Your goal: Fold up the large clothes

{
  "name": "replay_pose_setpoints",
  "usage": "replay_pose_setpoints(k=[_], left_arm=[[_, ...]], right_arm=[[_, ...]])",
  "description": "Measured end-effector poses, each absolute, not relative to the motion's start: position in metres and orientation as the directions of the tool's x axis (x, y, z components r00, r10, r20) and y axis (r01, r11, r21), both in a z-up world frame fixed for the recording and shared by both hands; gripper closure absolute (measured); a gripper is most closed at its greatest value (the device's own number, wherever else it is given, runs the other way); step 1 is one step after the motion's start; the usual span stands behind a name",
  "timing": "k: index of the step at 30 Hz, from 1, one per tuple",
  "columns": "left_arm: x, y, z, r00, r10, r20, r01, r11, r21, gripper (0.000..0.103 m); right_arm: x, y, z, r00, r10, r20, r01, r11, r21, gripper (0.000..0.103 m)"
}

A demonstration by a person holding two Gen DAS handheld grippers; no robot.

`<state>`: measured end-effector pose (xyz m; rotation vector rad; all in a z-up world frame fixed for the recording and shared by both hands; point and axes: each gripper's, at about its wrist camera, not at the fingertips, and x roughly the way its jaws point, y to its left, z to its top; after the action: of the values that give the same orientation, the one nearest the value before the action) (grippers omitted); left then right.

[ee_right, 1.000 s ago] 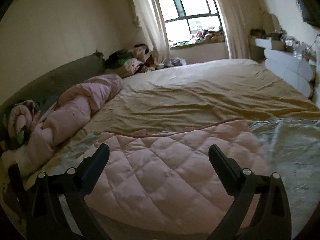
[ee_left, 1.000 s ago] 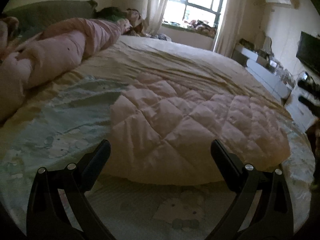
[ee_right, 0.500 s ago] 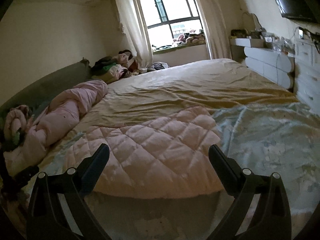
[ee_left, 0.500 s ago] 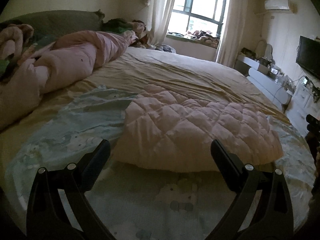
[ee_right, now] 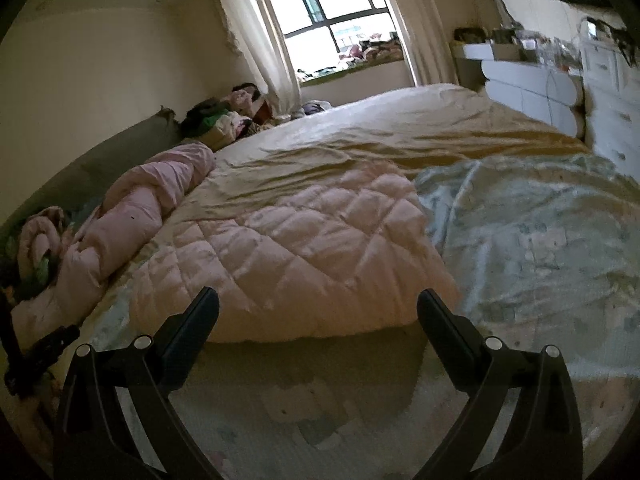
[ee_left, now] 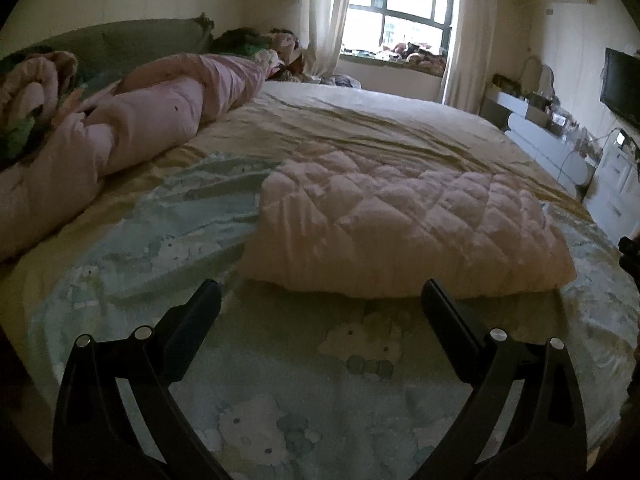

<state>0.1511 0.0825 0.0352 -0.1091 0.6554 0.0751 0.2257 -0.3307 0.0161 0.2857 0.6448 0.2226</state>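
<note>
While both grippers, left gripper (ee_left: 320, 300) and right gripper (ee_right: 318, 308), have backed away spread and empty, pink quilted garment (ee_left: 404, 224) now lies folded at twelve o'clock on bed (ee_left: 360, 360), farther off than earlier, suggesting this fold is finished.

left gripper (ee_left: 320, 296) | jaws spread wide, nothing held (fingers level) | right gripper (ee_right: 318, 304) | likewise spread, nothing gripped
</note>
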Motion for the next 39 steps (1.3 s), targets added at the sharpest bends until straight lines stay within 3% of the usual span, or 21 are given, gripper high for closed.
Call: replay_pose_setpoints(k=[18,33,39], left_arm=[[0.179,0.080,-0.030,0.676,0.060,-0.735,-0.178,0.980,-0.083,0.009],[0.210,0.093,-0.053,0.623,0.064,-0.779,-0.237,0.965,-0.110,0.009],[0.230,0.109,-0.065,0.602,-0.029,-0.798,-0.264,0.936,-0.233,0.009]], right_arm=[[0.241,-0.337,-0.072,0.679,0.310,-0.666,-0.014,0.912,0.409,0.004],[0.313,-0.345,-0.120,0.599,0.455,-0.659,0.128,0.758,0.639,0.004],[0.334,-0.362,-0.128,0.608,0.487,-0.627,0.169,0.692,0.702,0.004]])
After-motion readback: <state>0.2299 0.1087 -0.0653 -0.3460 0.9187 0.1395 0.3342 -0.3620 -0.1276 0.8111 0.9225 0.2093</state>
